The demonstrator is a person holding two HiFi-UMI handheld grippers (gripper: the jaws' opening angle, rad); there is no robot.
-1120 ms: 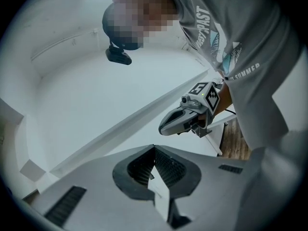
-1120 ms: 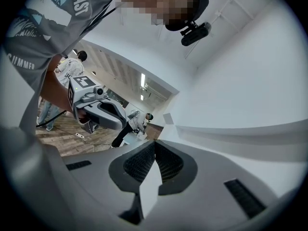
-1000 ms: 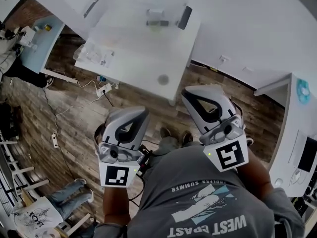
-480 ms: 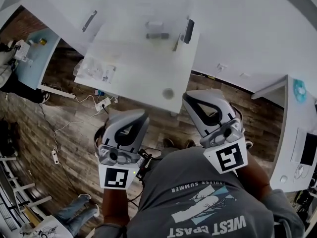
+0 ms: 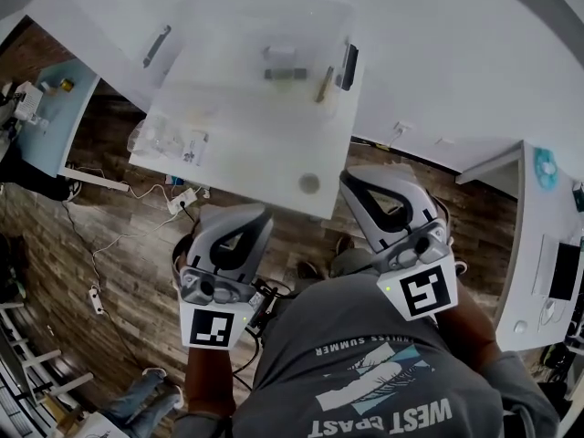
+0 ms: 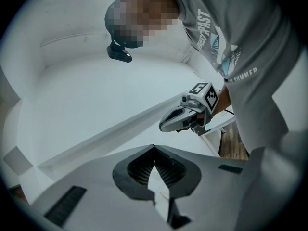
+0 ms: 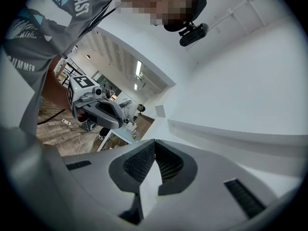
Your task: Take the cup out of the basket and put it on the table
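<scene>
A white table [image 5: 228, 153] stands ahead in the head view. At its far end is a clear basket [image 5: 205, 16] with a small pale thing and a dark bar [image 5: 286, 74] inside; I cannot pick out the cup for certain. A small round grey thing [image 5: 309, 183] sits near the table's front edge. My left gripper [image 5: 246, 212] hangs over the wooden floor just short of that edge, shut and empty. My right gripper [image 5: 363, 175] is at the table's front right corner, also shut and empty. Each gripper view shows its own tips [image 6: 154, 147] [image 7: 155, 141] meeting, with nothing between.
Clear plastic bags [image 5: 169, 135] lie on the table's left side; a dark flat item [image 5: 349, 67] and a thin stick [image 5: 324, 85] lie by the basket. Cables and a power strip [image 5: 178, 199] trail on the floor. More desks stand left [image 5: 46, 121] and right [image 5: 547, 245].
The table has come closer to both grippers as the person steps toward it. Both grippers stay shut and side by side.
</scene>
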